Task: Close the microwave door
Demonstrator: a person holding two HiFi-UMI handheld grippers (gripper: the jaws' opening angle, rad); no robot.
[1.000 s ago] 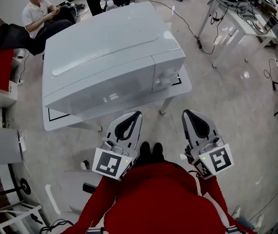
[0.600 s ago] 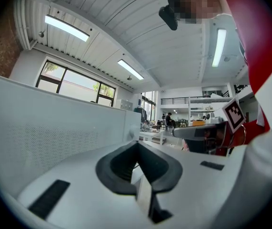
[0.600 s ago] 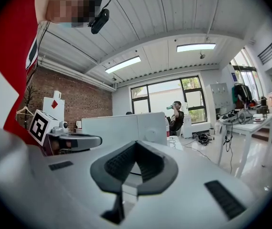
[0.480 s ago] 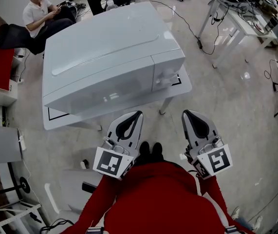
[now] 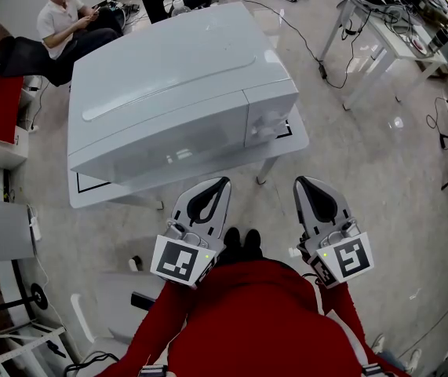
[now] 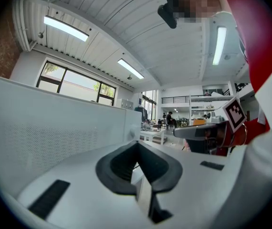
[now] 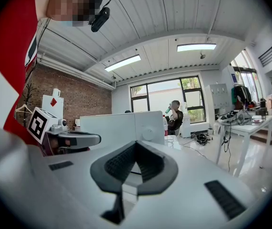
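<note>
Head view: where's the microwave (image 5: 176, 93)?

On the white worktop (image 5: 296, 138), filling most of it. Its door (image 5: 165, 154) lies flush with the front, beside the knob panel (image 5: 267, 120), so it looks closed to me.

And the left gripper (image 5: 219, 188) and right gripper (image 5: 305, 187)?

Both are on the door side of the microwave, well clear of it and touching nothing. The left one points at the door. The right one points just past the knob end. Red sleeves (image 5: 247, 320) run back from them, away from the microwave, and dark shoes (image 5: 241, 242) show on the floor (image 5: 380, 179) between the two.

Are they gripping anything?

No. In the left gripper view the left gripper (image 6: 136, 146) has its jaw tips pressed together, with nothing in the hollow loop behind them. The microwave (image 6: 55, 128) rises as a white wall close beyond. The right gripper view shows the same for the right gripper (image 7: 136, 146): tips meeting, nothing held. There the microwave (image 7: 121, 127) stands farther off, its round knob (image 7: 147, 133) facing the camera.

Anyone else about?

A person (image 5: 65, 23) sits behind the microwave, off the far corner away from the knob. Well beyond the knob end stands another table (image 5: 392, 39), cluttered on top.
</note>
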